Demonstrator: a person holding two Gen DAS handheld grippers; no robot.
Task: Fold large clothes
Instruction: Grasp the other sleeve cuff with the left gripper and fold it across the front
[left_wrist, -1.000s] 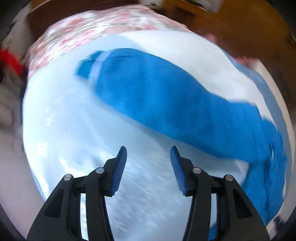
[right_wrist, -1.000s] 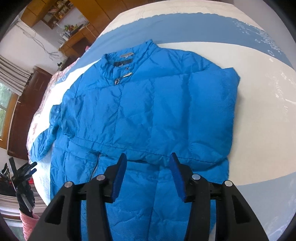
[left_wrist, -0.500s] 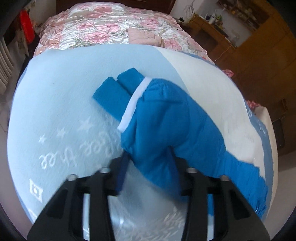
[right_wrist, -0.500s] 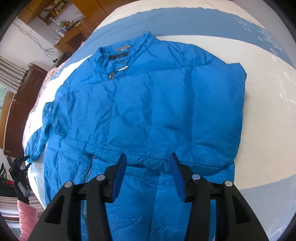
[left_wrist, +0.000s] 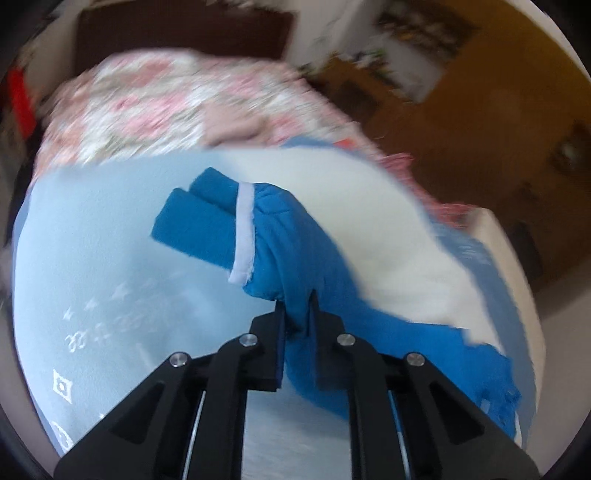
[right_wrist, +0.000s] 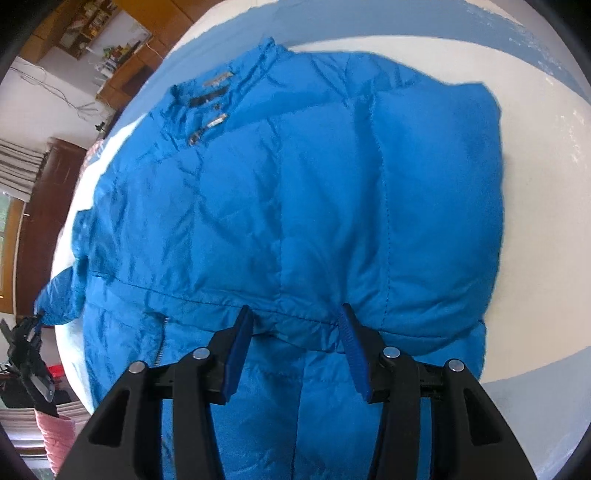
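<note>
A bright blue puffer jacket (right_wrist: 295, 206) lies front up on a bed, collar at the far side, its right sleeve folded over the chest. My right gripper (right_wrist: 295, 317) is open just above the jacket's waist seam. In the left wrist view my left gripper (left_wrist: 297, 306) is shut on the jacket's left sleeve (left_wrist: 291, 236), near the cuff with its white band (left_wrist: 243, 229), and holds it lifted off the sheet. My left gripper also shows small at the left edge of the right wrist view (right_wrist: 33, 332), holding the sleeve end.
The bed has a pale blue and white sheet (left_wrist: 92, 258). A pink floral quilt (left_wrist: 155, 107) lies at its far end. Wooden furniture (left_wrist: 498, 110) stands beyond the bed. A pink basket (right_wrist: 55, 432) sits on the floor at the bed's left.
My left gripper has moved onto the sleeve, closed on it and raised it. My right gripper has moved closer to the jacket's waist and stays open.
</note>
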